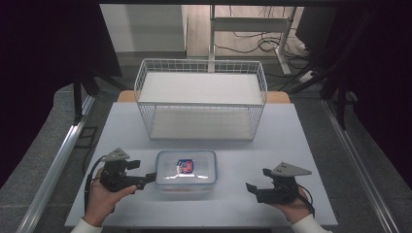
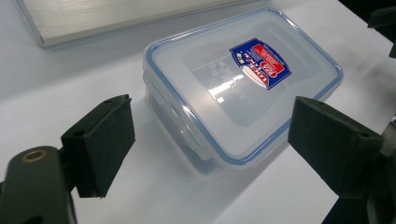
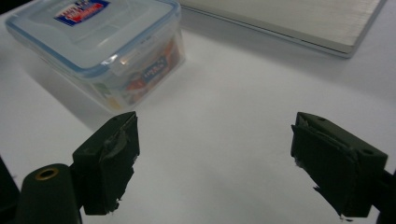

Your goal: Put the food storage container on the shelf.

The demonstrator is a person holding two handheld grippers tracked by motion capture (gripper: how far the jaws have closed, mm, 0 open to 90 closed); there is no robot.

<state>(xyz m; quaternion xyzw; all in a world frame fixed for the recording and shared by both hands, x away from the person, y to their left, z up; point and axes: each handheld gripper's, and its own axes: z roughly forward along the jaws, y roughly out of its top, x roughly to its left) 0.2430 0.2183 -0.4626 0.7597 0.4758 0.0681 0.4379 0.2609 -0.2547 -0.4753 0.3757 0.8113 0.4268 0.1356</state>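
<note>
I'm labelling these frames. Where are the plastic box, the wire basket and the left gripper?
plastic box [image 1: 186, 167], high view, on its clear lid.
wire basket [image 1: 201, 103], high view, on its front top rim.
left gripper [image 1: 151, 177], high view, between its fingers.

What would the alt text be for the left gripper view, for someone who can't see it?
A clear plastic box with a blue-rimmed lid and a red and blue label sits on a white table. The open left tongs face its near corner, one black jaw on each side, not touching it. A flat metal shelf edge lies beyond.
</note>
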